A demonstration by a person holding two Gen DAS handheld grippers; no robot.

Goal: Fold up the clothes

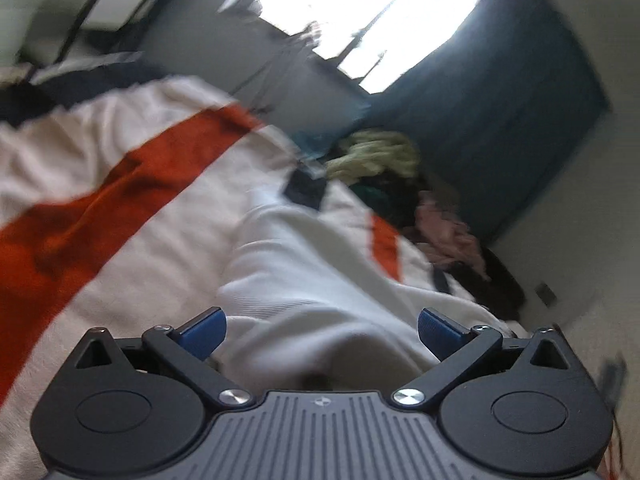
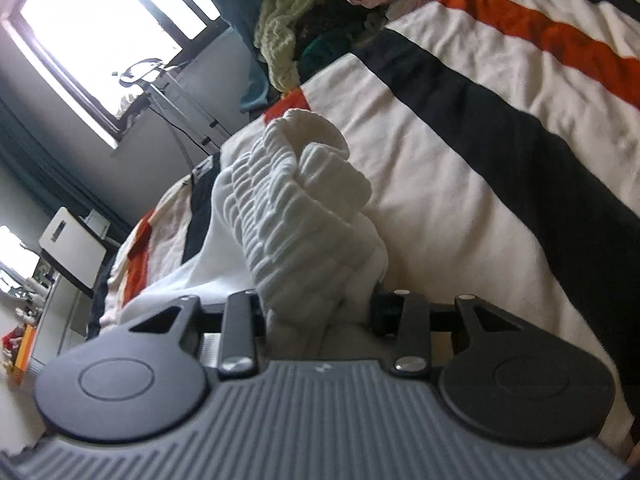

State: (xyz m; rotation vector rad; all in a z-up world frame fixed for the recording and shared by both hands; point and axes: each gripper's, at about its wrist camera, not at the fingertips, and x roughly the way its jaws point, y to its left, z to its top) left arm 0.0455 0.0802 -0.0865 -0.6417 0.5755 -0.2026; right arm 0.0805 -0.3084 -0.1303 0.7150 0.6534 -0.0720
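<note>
I'm over the striped blanket (image 1: 120, 208), cream with broad orange and dark bands, spread across a bed. In my left view a bright window (image 1: 372, 16) sits at twelve o'clock, a dark blue curtain (image 1: 500, 120) at two, and a heap of clothes (image 1: 384, 168), pale yellow, dark and pink, lies along the bed's far edge. The picture is tilted and smeared.

The white garment (image 1: 316, 280) lies on the blanket, its long axis running from six o'clock up toward twelve, away from me.

My left gripper (image 1: 322, 334) has its blue pads (image 1: 206, 330) spread wide, the white cloth passing between them without either pad pressing on it.

In my right view the window (image 2: 100, 28) is at ten o'clock and the clothes heap (image 2: 288, 28) at twelve. My right gripper (image 2: 320, 312) is angled down at the bed and clamped on the white garment (image 2: 296, 208), whose ribbed fabric bunches up in thick folds straight out of the narrowed jaws.
</note>
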